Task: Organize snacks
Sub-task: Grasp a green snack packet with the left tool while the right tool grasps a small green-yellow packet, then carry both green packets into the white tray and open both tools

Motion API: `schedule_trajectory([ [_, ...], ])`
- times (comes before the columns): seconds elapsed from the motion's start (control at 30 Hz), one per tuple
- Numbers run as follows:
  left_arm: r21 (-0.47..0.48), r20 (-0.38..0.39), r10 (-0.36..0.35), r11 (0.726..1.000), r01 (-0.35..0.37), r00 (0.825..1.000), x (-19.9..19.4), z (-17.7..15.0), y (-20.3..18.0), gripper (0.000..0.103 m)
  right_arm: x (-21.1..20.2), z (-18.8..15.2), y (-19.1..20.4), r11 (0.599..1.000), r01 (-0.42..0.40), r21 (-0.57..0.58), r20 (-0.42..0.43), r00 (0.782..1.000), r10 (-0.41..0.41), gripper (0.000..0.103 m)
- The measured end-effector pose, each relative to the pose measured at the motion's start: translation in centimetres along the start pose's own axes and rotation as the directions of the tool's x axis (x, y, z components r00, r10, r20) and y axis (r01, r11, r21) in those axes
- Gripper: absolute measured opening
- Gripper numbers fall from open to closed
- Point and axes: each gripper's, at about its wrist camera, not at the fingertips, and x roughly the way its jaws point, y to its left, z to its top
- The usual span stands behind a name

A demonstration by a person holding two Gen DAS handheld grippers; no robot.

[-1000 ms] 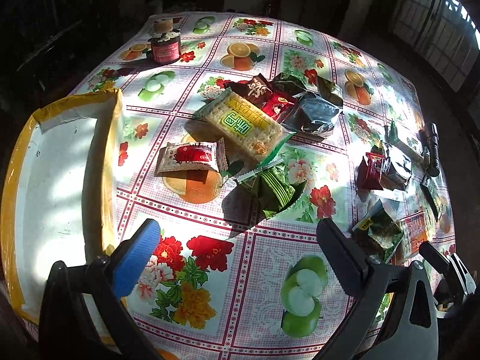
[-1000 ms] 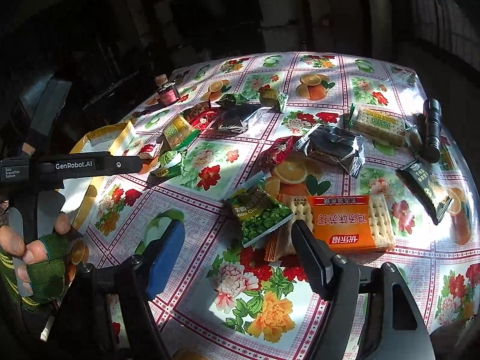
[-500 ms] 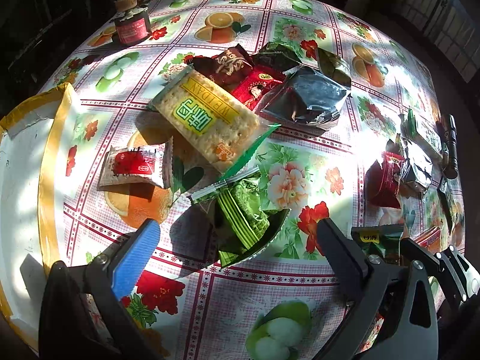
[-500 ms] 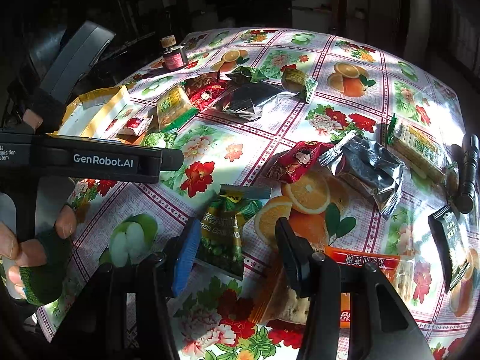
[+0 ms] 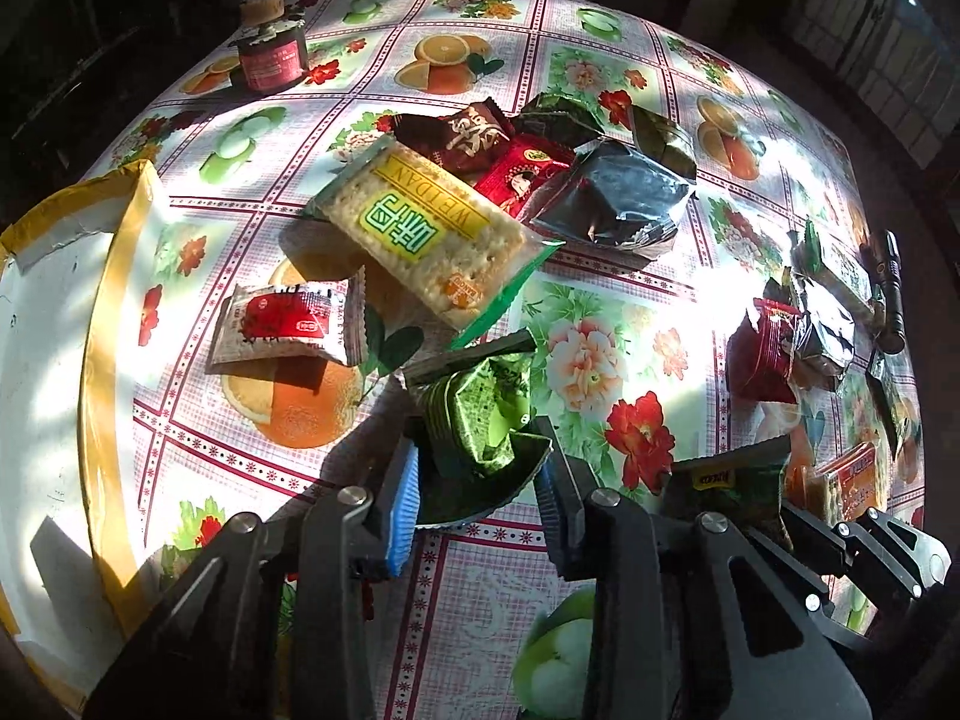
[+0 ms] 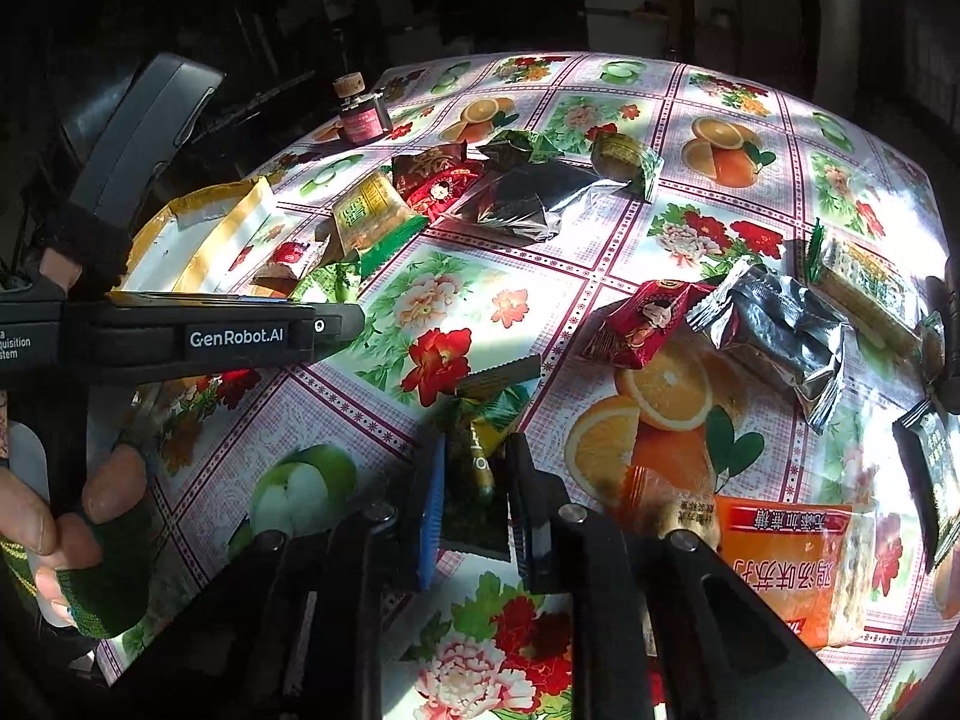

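Two tools, left tool (image 5: 477, 483) closing around green packet (image 5: 480, 420), right tool (image 6: 474, 489) pinching pea bag (image 6: 480, 450)

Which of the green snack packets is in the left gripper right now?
The dark green packet below the big cracker pack; the left gripper is closing on its lower end. The green pea packet is in the right gripper.

Crumpled green snack pkt (image 5: 480, 414), upright, green pea pkt (image 6: 480, 450) pinched upright, others scattered.

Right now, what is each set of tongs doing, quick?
Left tongs: closing on the green snack packet between the pads.
Right tongs: shut on the green pea packet.
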Motion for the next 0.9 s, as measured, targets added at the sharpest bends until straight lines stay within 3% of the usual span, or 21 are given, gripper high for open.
schedule_trajectory([
  [0.2, 0.012, 0.018, -0.035, 0.999, 0.034, 0.999, -1.9, -1.9, 0.5, 0.035, -1.9, -0.8, 1.0, 0.999, -0.017, 0.035, 0.04, 0.999, 0.015, 0.014],
  [0.57, 0.039, 0.09, 0.003, 0.999, -0.007, 0.996, -6.2, -4.1, 1.7, 0.036, -4.1, -1.4, 1.6, 0.99, -0.087, 0.115, 0.122, 0.99, 0.073, 0.013],
  [0.9, -0.018, 0.12, 0.055, 0.998, -0.053, 0.991, -8.6, -5.7, 6.4, 0.036, -3.6, -0.3, 5.2, 0.987, -0.152, 0.056, 0.123, 0.982, 0.145, 0.013],
])
